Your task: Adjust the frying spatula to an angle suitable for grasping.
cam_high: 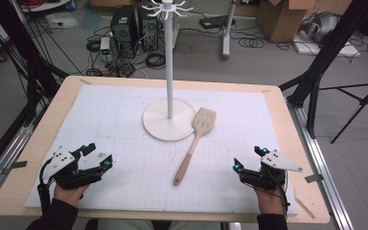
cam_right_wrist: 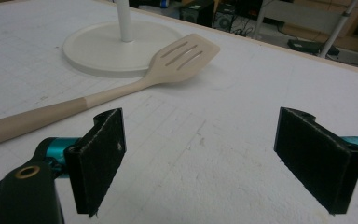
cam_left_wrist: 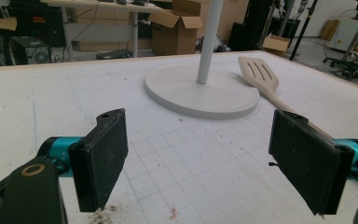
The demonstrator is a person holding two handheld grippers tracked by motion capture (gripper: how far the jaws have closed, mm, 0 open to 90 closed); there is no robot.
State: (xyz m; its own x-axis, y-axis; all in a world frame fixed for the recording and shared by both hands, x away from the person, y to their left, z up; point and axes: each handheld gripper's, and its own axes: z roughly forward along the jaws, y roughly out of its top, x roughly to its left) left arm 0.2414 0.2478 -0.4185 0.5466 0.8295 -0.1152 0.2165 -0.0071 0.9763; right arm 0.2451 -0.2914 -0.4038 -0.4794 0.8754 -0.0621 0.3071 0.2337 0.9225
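Two tools rest low on the worktop, each with jaws spread wide and nothing between them. One slotted spatula lies ahead of the right tool and to its left, well apart from it, its blade touching the round base of the one white stand. The left tool sits farther from the spatula.

beige slotted spatula; white stand; white gridded mat
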